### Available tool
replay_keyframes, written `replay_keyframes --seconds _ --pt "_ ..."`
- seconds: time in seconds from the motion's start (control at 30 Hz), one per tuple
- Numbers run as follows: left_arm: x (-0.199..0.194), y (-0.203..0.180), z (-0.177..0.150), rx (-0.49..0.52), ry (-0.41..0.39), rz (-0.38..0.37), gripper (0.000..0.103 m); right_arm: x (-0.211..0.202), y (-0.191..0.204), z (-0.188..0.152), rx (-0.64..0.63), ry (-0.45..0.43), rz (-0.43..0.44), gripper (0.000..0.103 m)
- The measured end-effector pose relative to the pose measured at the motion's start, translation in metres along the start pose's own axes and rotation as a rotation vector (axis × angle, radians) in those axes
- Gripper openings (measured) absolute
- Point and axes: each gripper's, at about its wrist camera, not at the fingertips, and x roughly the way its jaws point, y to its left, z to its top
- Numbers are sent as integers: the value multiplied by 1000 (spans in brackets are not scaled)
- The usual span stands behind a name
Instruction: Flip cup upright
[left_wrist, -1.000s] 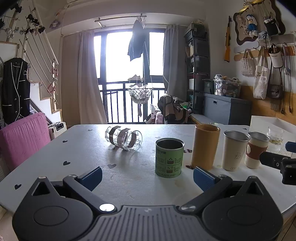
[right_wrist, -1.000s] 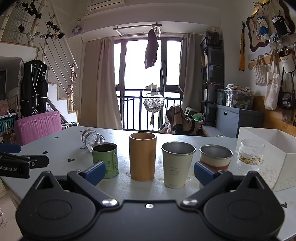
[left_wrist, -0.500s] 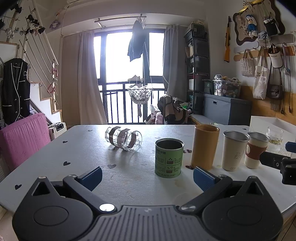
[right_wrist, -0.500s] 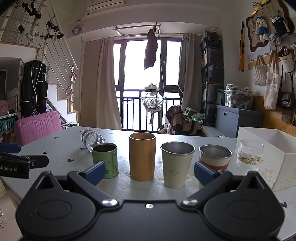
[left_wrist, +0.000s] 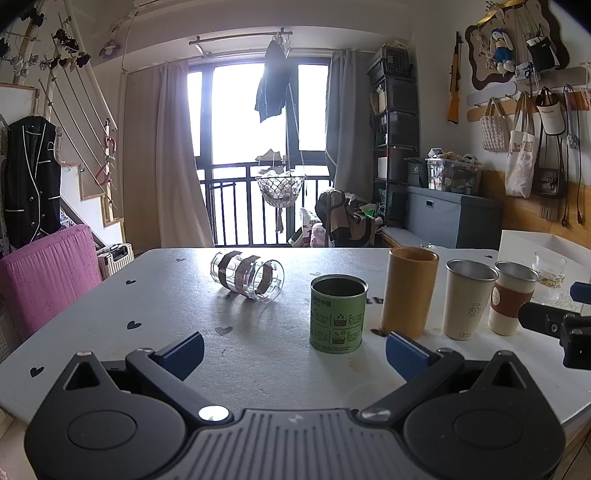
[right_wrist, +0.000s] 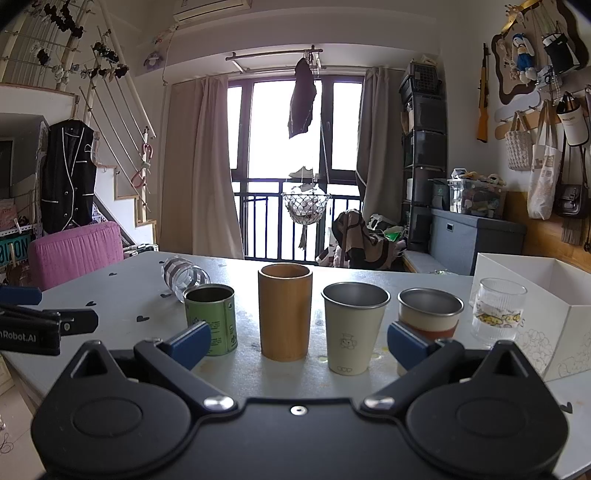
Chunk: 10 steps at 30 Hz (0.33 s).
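A clear glass cup with dark bands (left_wrist: 246, 275) lies on its side on the grey table (left_wrist: 155, 295), its mouth toward the right. It also shows in the right wrist view (right_wrist: 183, 272), behind the green tin. My left gripper (left_wrist: 295, 350) is open and empty, near the table's front edge, well short of the cup. My right gripper (right_wrist: 299, 341) is open and empty, in front of the row of upright cups.
A green tin (left_wrist: 338, 314), a bamboo cup (left_wrist: 408, 291), a cream metal cup (left_wrist: 468, 297) and a brown-sleeved cup (left_wrist: 511, 301) stand upright in a row. A small patterned glass (right_wrist: 496, 314) and a white box (right_wrist: 546, 295) stand at the right. A pink seat (left_wrist: 44, 273) is left of the table.
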Motion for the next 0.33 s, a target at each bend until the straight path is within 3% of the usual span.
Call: replay_keyframes --seconds 0.33 --pt "-1 1 0 -1 3 5 103 -1 0 0 0 0 0 103"
